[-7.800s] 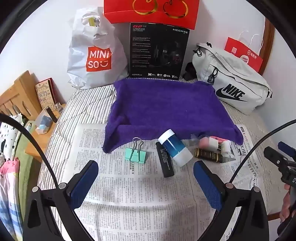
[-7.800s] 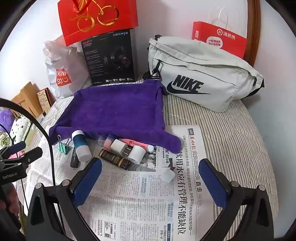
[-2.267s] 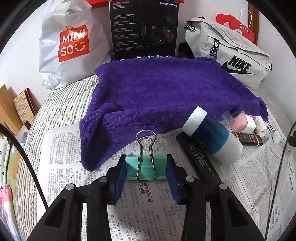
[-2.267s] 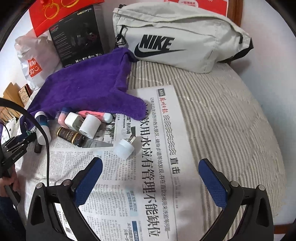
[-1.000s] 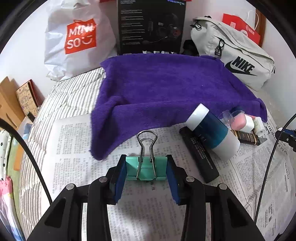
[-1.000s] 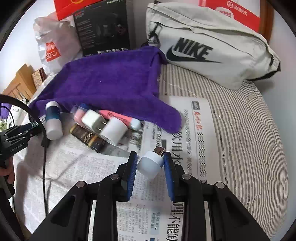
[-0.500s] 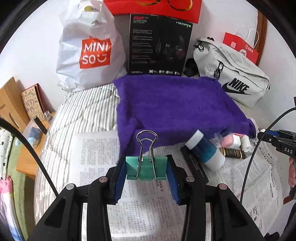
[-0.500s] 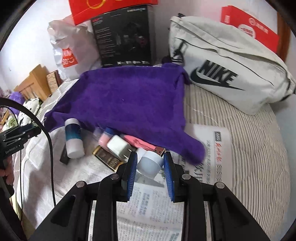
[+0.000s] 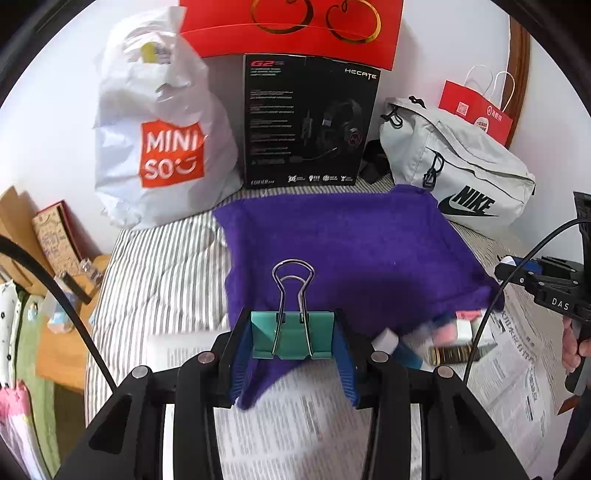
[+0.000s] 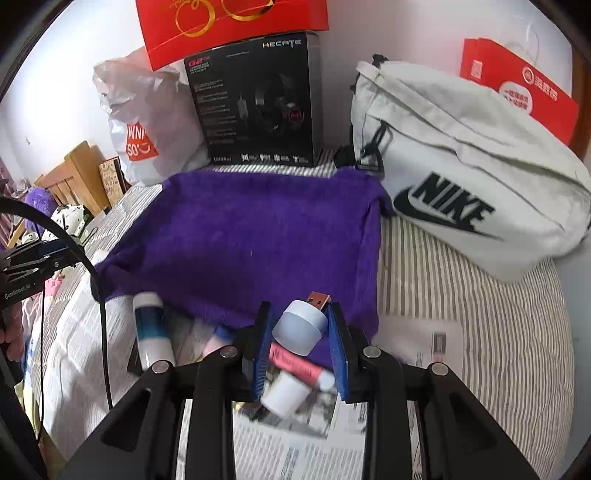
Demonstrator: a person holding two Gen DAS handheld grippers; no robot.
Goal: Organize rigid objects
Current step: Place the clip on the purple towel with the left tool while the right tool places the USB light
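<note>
Your left claw [image 9: 292, 341] is built of matte black plastic arms with round silver screws at the joints and ribbed blue pads [image 9: 345, 363] on the inner faces. Your right claw [image 10: 300, 341] matches: black linkages, silver screws, blue ribbed pads [image 10: 337, 354]. A thin black cable [image 9: 491, 317] loops beside each. White lettering marks the black housing, and bare skin shows at your hand [image 9: 572, 341].

White wall [image 9: 55, 122] beyond the fingers, evenly lit. Against it, left to right: a white Miniso bag [image 9: 162, 147], a black headset box [image 9: 308, 118] with a red gift bag [image 9: 291, 26] on top, a grey Nike bag [image 10: 469, 192] and a red paper bag [image 10: 517, 92]. A wooden frame [image 9: 519, 55] rises far right. Below the fingers, a striped bedcover [image 10: 461, 295] under newspaper [image 9: 314, 424]. Far left, a wooden bedside table [image 9: 55, 332] and wooden furniture [image 10: 79, 177].
</note>
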